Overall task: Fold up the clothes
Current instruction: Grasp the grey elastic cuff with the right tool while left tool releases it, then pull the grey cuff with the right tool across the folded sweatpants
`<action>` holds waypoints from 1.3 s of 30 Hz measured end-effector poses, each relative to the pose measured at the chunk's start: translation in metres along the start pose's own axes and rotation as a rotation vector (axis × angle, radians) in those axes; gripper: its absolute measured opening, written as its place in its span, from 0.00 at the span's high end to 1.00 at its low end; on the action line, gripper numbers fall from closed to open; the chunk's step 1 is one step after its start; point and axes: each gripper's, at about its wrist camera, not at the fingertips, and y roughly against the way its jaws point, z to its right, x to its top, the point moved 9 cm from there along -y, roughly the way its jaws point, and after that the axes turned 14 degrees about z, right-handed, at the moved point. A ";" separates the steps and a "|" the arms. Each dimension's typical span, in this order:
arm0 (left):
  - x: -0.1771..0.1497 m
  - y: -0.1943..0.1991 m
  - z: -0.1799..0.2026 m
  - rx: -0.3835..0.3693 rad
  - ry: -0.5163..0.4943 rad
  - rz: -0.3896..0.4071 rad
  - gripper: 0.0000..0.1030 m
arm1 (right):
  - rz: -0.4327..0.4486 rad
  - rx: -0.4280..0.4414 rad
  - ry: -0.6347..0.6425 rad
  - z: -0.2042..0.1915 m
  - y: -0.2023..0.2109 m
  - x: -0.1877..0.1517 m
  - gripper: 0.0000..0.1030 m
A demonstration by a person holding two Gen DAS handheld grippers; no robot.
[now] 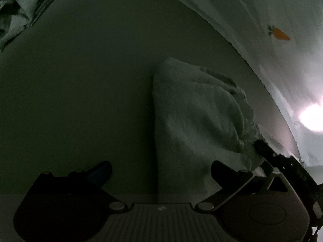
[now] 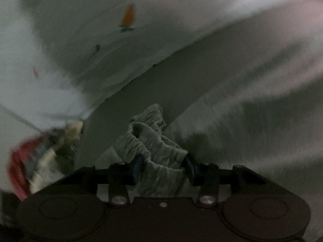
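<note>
Here, right tool (image 2: 164, 166) clamped on garment waistband (image 2: 153, 141), left tool (image 1: 161, 173) apart beside it.

Dim light hides most detail in both views. To the left of the right gripper (image 2: 164, 164), a red, cream and grey bundle of cloth (image 2: 36, 159) is smeared by blur; what it is cannot be told. The pale carrot-print sheet (image 1: 262, 20) beyond the left gripper (image 1: 161, 171) runs off the edge, washed out by glare.
</note>
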 end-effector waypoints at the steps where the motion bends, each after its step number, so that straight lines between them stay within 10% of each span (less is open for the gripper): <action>1: -0.001 0.001 0.000 0.002 -0.009 0.002 0.00 | 0.012 -0.013 0.066 -0.005 0.000 0.001 0.53; 12: 0.001 0.003 0.002 0.025 -0.023 -0.002 0.00 | -0.032 0.028 0.214 -0.019 -0.018 -0.005 0.41; 18: 0.008 0.002 -0.005 -0.014 0.075 0.008 0.00 | -0.023 0.054 0.214 -0.028 -0.007 0.001 0.80; 24: 0.012 0.006 -0.021 -0.114 0.201 0.024 0.00 | 0.150 0.111 0.309 -0.053 0.048 0.048 0.86; 30: 0.014 0.009 -0.031 -0.172 0.306 0.049 0.00 | 0.277 -0.014 0.315 0.002 0.109 0.094 0.86; 34: 0.011 0.009 -0.019 -0.132 0.193 0.055 0.00 | 0.145 -0.193 0.245 0.082 0.113 0.067 0.81; 39: -0.010 0.000 0.022 0.037 -0.222 0.061 0.00 | 0.104 -0.311 0.056 0.140 0.116 0.025 0.65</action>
